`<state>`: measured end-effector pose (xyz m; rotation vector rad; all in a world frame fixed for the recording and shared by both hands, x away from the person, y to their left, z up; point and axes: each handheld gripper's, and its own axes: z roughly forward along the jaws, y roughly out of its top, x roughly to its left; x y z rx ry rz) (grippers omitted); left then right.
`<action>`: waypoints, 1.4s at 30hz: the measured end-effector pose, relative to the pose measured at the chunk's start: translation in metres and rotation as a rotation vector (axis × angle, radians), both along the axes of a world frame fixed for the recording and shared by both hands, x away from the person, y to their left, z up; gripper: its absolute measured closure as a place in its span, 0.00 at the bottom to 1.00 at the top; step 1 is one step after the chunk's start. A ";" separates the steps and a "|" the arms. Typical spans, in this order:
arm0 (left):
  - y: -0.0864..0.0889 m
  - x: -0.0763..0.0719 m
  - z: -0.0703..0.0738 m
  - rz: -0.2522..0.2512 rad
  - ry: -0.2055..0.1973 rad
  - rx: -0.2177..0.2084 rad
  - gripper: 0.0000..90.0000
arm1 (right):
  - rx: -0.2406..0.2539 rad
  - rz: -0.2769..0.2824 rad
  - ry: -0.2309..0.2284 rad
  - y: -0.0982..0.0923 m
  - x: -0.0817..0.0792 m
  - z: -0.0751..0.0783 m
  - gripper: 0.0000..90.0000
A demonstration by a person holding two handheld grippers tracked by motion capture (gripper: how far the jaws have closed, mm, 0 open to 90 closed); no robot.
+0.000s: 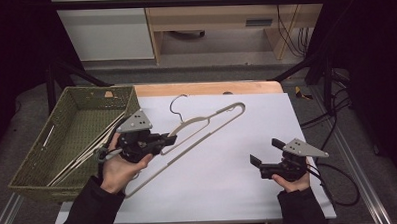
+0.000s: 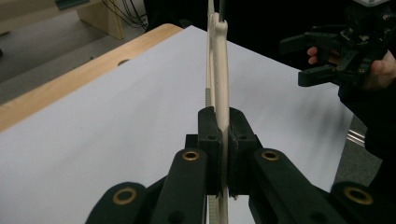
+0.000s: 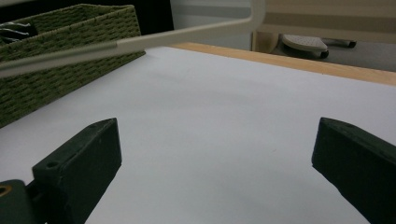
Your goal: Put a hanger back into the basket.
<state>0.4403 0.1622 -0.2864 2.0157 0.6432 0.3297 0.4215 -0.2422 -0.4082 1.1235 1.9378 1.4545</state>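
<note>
The left gripper (image 1: 168,140) clenched a cream hanger (image 1: 207,125); the right gripper (image 1: 262,152) was released. Carrying it level should clear the left basket's (image 1: 69,109) rim.

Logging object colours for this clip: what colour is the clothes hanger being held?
Cream or beige clothes hanger, with a dark wire hook; clearest in the high view.

My black sleeves, my left gripper (image 1: 171,140) and right gripper (image 1: 254,160) matte black, brass-ringed pivots, grey triangular top plates, trailing black cables
</note>
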 end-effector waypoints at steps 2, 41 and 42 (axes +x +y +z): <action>0.003 0.002 0.008 -0.003 -0.013 0.009 0.96 | -0.002 -0.002 0.000 -0.001 0.000 0.000 0.02; 0.140 0.039 0.070 0.167 -0.148 0.082 0.96 | -0.012 -0.011 0.021 -0.002 0.004 -0.005 0.02; 0.144 0.040 0.069 0.171 -0.149 0.085 0.96 | -0.013 -0.011 0.020 -0.002 0.004 -0.005 0.02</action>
